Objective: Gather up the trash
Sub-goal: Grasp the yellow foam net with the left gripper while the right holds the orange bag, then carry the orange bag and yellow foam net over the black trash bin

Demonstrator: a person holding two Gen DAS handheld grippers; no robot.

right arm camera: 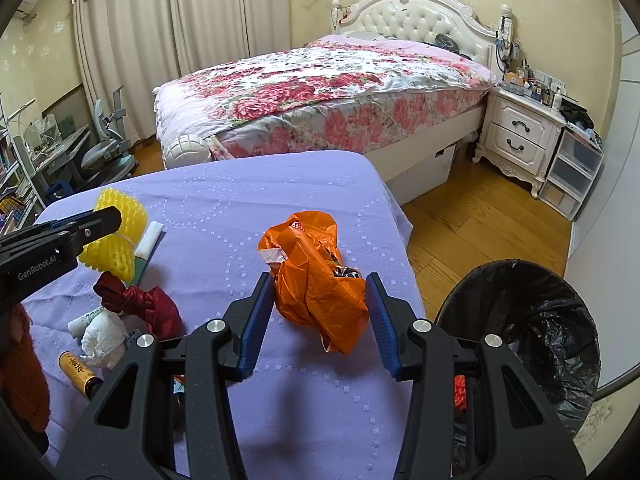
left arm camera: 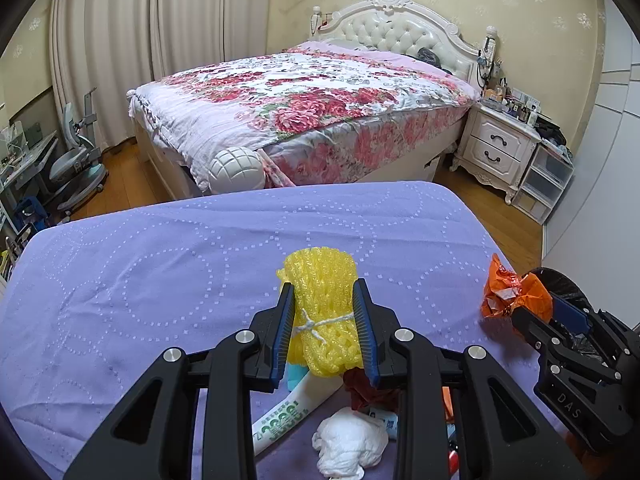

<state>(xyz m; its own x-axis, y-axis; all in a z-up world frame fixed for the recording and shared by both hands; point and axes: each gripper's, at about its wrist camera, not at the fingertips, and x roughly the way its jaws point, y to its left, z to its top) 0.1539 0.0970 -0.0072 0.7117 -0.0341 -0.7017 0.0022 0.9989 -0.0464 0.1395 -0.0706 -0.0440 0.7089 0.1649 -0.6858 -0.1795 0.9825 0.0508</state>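
Observation:
A yellow foam net roll (left arm camera: 320, 276) tied with white string sits between the blue pads of my left gripper (left arm camera: 324, 285), which is shut on it above the purple-covered table (left arm camera: 160, 264). In the right wrist view the same roll (right arm camera: 120, 216) shows at the far left with a black finger across it. My right gripper (right arm camera: 319, 276) is shut on a crumpled orange plastic bag (right arm camera: 316, 280), with both pads against its sides near the table's right edge. The left wrist view shows that bag (left arm camera: 508, 292) at the right gripper's tips.
A bin with a black liner (right arm camera: 520, 320) stands on the floor right of the table. Loose items lie at the near left: a white tissue wad (right arm camera: 104, 336), a dark red wrapper (right arm camera: 148, 304), a gold battery (right arm camera: 78, 372) and a white tube (left arm camera: 288, 412). A bed stands behind.

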